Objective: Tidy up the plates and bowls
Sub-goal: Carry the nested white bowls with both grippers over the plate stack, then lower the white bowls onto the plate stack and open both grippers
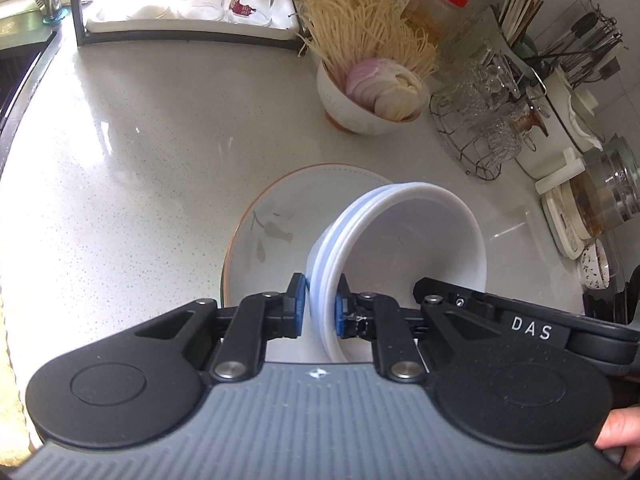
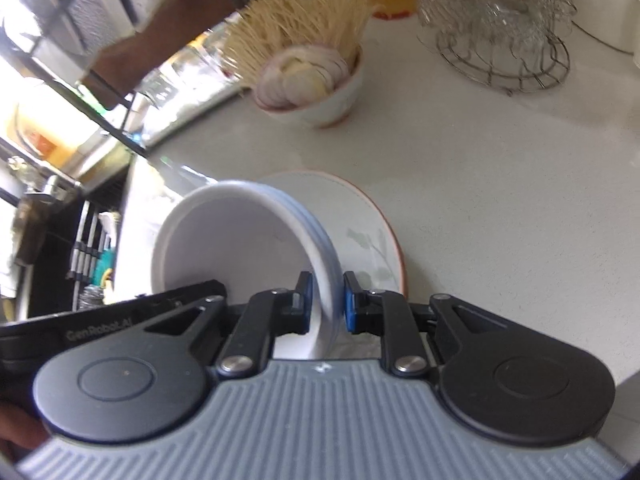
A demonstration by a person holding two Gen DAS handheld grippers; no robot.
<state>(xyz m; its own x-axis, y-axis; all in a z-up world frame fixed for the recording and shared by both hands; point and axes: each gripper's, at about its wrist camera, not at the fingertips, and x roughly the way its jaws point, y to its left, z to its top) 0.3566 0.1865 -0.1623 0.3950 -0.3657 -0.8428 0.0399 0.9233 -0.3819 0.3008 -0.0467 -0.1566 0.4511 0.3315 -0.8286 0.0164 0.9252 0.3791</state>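
Above the leaf-patterned plate point(image 1: 272, 216) on the pale speckled counter point(image 1: 140, 140), a nested stack of white bowls point(image 1: 400, 232) hangs tilted, its open mouth turned sideways. Both tools grip this stack at once. One finger of the left gripper point(image 1: 320, 304) sits inside and one outside the rim, blue pads clamped on the stacked rims. On the opposite side of the rim, the right gripper point(image 2: 326, 300) is likewise clamped across the bowl wall. Beyond the plate, further back on the counter, stands a white bowl of sliced onion and noodles point(image 1: 376, 96). Right of that bowl is a wire basket of glassware point(image 1: 484, 120).
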